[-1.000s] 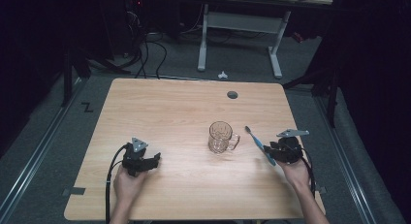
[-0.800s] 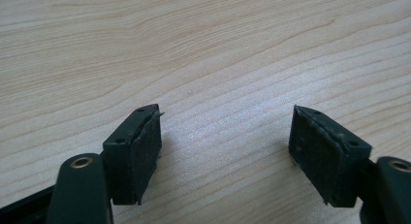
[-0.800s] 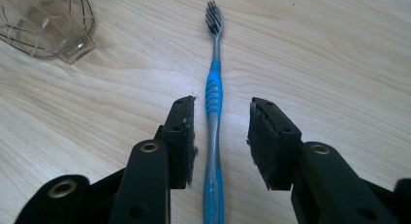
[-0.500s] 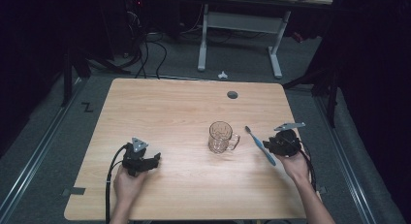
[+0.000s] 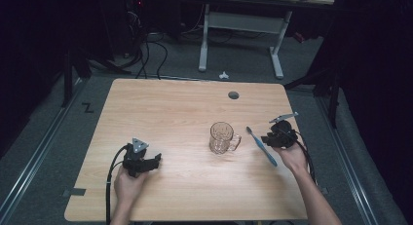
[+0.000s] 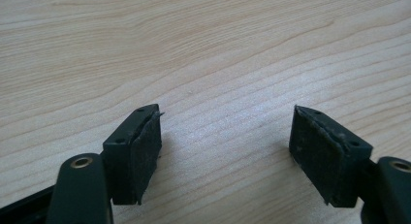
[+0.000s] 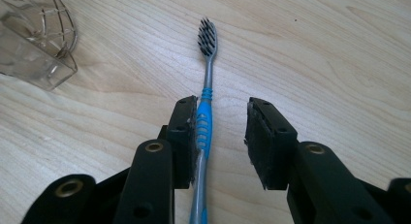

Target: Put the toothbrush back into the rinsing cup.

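One glass mug (image 5: 223,137) just beside toothbrush (image 7: 206,100), R tool (image 7: 220,136) straddling it.

**Bright worktop, dark room**

Overhead light falls evenly on the pale wood worktop (image 5: 185,113) in the high view, while the floor and room around it sink into near-black; that frame is soft and grainy. Both gripper views are brighter and sharp on the wood grain. The left tongs (image 6: 225,151) cast faint shadows, and the glass mug (image 7: 34,35) shows pale glints at its edges.
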